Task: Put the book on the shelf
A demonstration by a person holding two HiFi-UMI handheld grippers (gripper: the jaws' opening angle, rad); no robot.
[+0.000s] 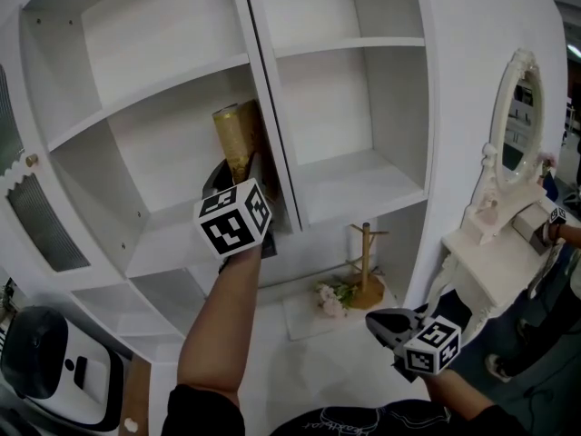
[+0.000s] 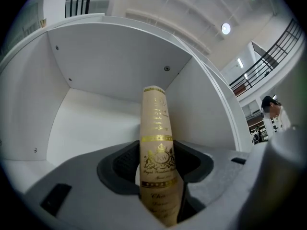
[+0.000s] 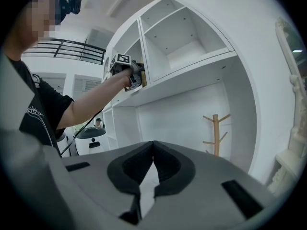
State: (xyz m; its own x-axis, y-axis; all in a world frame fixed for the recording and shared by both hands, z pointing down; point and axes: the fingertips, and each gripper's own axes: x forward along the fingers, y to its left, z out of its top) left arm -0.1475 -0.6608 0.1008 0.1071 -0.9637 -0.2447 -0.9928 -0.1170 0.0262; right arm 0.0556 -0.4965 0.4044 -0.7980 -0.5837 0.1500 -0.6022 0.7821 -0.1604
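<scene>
Your left hand-held gripper [image 1: 238, 182] is clamped on the gold book [image 1: 238, 134], held upright in a middle compartment of the shelf [image 1: 163, 243], by its right wall. Letting go seems all that remains. Your right hand-held gripper [image 3: 152, 159] hangs low, jaws together, empty.

A pretend home room, set up inside a big hall, is shown. A tall white shelf [image 1: 163, 107] with many open boxes is seen, and a white dressing table [image 1: 490, 262] with an oval mirror [image 1: 516, 121] is placed beside it. A small wooden stand [image 1: 367, 262] and some pink flowers [image 1: 331, 298] are kept on a low part of the shelf. A very high ceiling with round lights [image 2: 225, 28] and a black railing [image 2: 273, 47] of an upper floor are seen above. A white machine [image 1: 54, 371] is parked near the shelf, and another person [image 2: 271, 111] is seen far off.
</scene>
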